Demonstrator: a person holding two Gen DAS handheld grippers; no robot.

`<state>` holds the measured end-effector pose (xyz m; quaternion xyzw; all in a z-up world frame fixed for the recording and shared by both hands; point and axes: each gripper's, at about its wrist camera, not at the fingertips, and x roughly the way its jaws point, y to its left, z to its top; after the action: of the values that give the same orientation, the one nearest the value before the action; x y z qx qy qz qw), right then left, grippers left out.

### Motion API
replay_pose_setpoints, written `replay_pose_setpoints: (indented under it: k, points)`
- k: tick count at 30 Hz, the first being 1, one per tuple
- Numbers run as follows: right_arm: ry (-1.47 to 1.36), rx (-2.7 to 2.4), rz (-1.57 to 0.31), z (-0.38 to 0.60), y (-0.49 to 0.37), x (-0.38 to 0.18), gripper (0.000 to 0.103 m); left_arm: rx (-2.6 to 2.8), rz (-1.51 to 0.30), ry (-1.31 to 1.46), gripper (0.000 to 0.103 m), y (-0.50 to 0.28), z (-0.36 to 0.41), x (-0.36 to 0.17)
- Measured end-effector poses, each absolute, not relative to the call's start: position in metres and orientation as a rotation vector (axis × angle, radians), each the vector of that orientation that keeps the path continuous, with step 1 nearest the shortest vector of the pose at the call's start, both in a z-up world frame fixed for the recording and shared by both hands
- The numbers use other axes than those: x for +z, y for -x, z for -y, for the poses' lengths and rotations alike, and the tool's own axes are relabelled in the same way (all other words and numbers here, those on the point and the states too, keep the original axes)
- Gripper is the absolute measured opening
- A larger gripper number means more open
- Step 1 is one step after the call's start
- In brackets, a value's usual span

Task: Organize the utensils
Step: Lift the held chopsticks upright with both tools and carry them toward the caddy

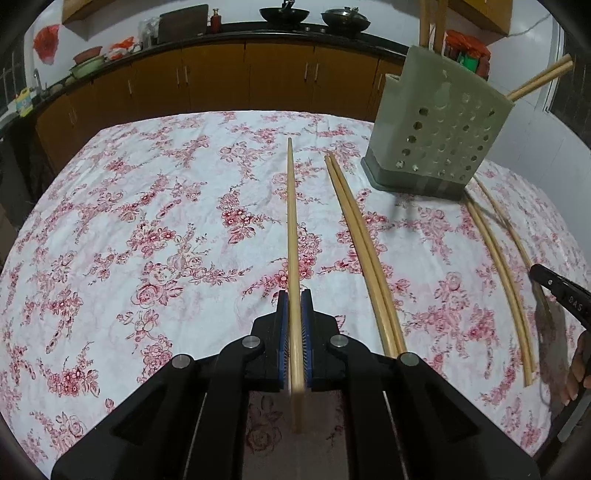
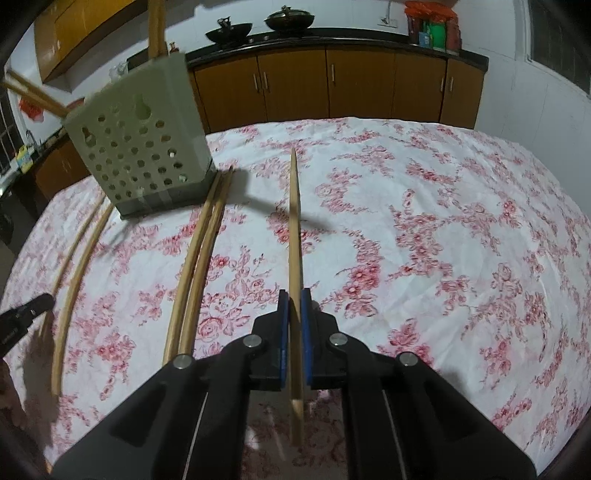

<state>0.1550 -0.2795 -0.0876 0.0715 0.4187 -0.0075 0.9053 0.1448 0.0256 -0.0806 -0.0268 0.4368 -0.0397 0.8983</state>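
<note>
A long pale wooden chopstick (image 1: 291, 236) is clamped between the blue pads of the black left gripper (image 1: 294, 301), pointing forward over the pink-flowered white tablecloth (image 1: 147, 221). To its right a pair of wooden chopsticks (image 1: 364, 254) lies on the cloth, then the grey-green perforated plastic utensil holder (image 1: 439, 136), with chopsticks standing in it. Another single wooden chopstick (image 2: 295, 229) is clamped in the black right gripper (image 2: 294, 301).

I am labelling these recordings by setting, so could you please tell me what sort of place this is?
Most likely a home kitchen. Two woks sit on a dark countertop above orange-brown cabinets, and a table with a floral tablecloth holds loose chopsticks beside a perforated utensil holder.
</note>
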Motion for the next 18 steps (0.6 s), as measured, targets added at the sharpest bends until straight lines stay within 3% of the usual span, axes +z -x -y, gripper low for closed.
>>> replay_pose_setpoints:
  k: [18]
  points:
    - [-0.165,0.008,-0.548,0.286,-0.131,0.028,0.008,-0.112,-0.554,0.137,0.007,-0.125,-0.038,0.046]
